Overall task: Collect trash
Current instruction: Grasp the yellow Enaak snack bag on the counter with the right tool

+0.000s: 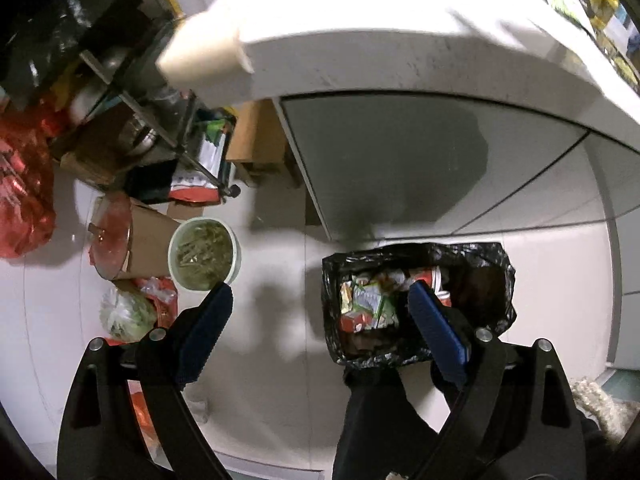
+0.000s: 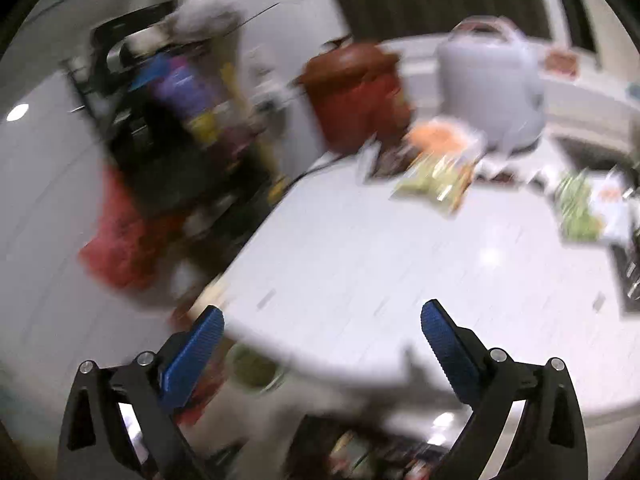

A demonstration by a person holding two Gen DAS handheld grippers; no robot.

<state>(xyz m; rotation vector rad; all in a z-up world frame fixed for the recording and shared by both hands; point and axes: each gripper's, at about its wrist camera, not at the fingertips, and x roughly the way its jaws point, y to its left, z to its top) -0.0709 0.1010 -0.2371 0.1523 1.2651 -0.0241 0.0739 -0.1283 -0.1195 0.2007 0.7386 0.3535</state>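
Both grippers gape wide, nothing between the pads: left gripper (image 1: pixel 320 300) above the floor, right gripper (image 2: pixel 322 320) over the white counter (image 2: pixel 360 264), view blurred. Black-lined trash bin (image 1: pixel 492 264) on the floor beside the counter's cabinet holds crumpled wrappers (image 1: pixel 366 304); more wrappers lie on the counter.

Your right wrist view is blurred: the packets (image 2: pixel 440 168) on the surface (image 2: pixel 360 260) cannot be read. The left claw (image 1: pixel 320 300) covers part of the trash bag (image 1: pixel 492 264).

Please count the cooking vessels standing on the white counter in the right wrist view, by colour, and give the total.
Red-brown pot: 1
Pale grey rice cooker: 1
Total on the counter: 2
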